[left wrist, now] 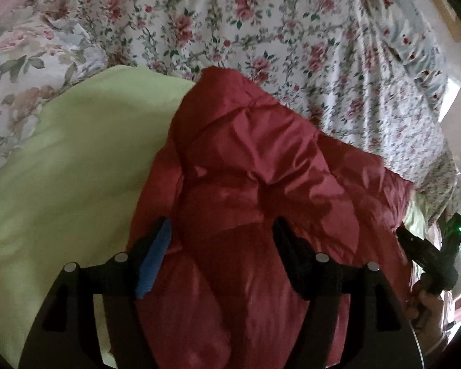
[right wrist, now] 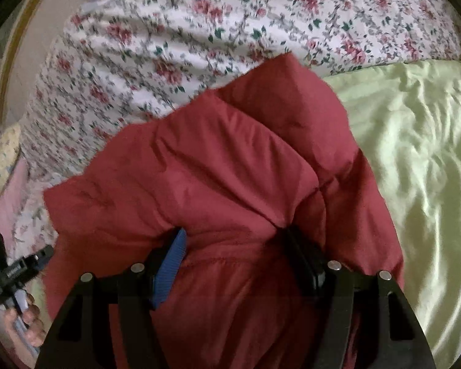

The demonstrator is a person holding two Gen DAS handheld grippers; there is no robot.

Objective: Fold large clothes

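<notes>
A red puffy jacket [left wrist: 261, 169] lies bunched on a pale green sheet [left wrist: 76, 169]. My left gripper [left wrist: 221, 236] hangs over the jacket's near part. Its jaws stand apart with padded fabric between them, and the blue pad [left wrist: 156, 258] looks free of the cloth. In the right wrist view the same jacket [right wrist: 215, 169] bulges up between the fingers of my right gripper [right wrist: 233, 240]. Creases run into the black finger [right wrist: 301, 252], so this gripper is shut on a thick fold. Each gripper also shows at the edge of the other's view, held by a hand [right wrist: 27, 323].
A floral bedspread [left wrist: 230, 24] covers the bed beyond the jacket. A floral pillow [left wrist: 21, 61] lies at the far left. The green sheet [right wrist: 415, 153] spreads out to the right in the right wrist view. A wooden bed frame [right wrist: 12, 61] borders the bed.
</notes>
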